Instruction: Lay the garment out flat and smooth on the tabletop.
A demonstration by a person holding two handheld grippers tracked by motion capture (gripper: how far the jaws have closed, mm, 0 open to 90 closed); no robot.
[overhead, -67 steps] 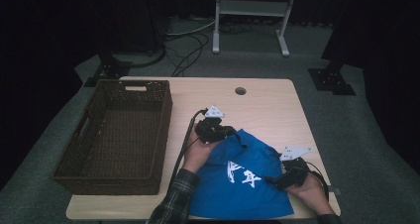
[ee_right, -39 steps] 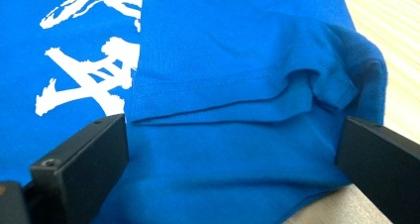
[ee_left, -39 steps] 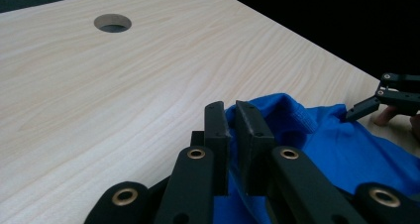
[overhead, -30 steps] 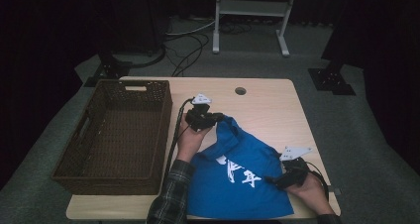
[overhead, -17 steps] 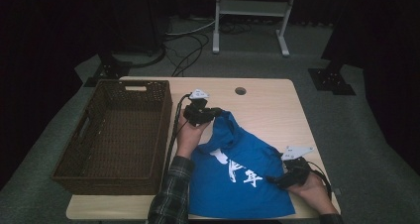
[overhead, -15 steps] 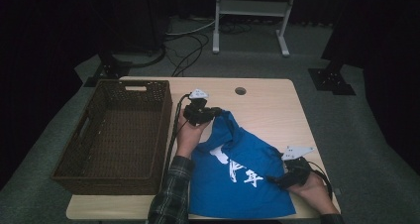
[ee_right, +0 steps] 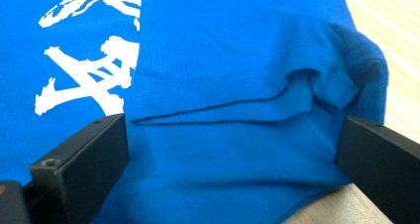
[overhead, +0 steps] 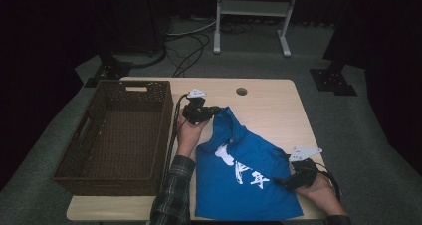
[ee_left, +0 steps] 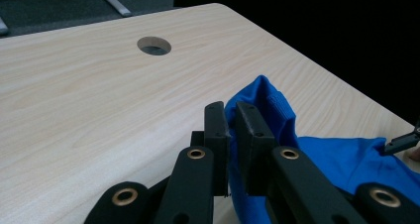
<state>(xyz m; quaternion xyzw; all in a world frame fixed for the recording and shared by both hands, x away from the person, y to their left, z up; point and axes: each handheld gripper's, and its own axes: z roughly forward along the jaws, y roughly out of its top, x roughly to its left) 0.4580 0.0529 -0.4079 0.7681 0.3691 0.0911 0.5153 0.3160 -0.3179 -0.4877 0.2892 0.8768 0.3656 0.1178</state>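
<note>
- On the table point(overhead: 268, 103) I see the blue shirt point(overhead: 244, 185) spread across the near right part, white print facing up.
- My left gripper point(ee_left: 233, 130) has its jaws pinched shut on a fold of the shirt's far corner.
- My right gripper point(ee_right: 233, 149) stands wide open, a sleeve lying between its jaws, pads off the cloth.
- Left of the shirt sits a brown basket point(overhead: 149, 93).
</note>
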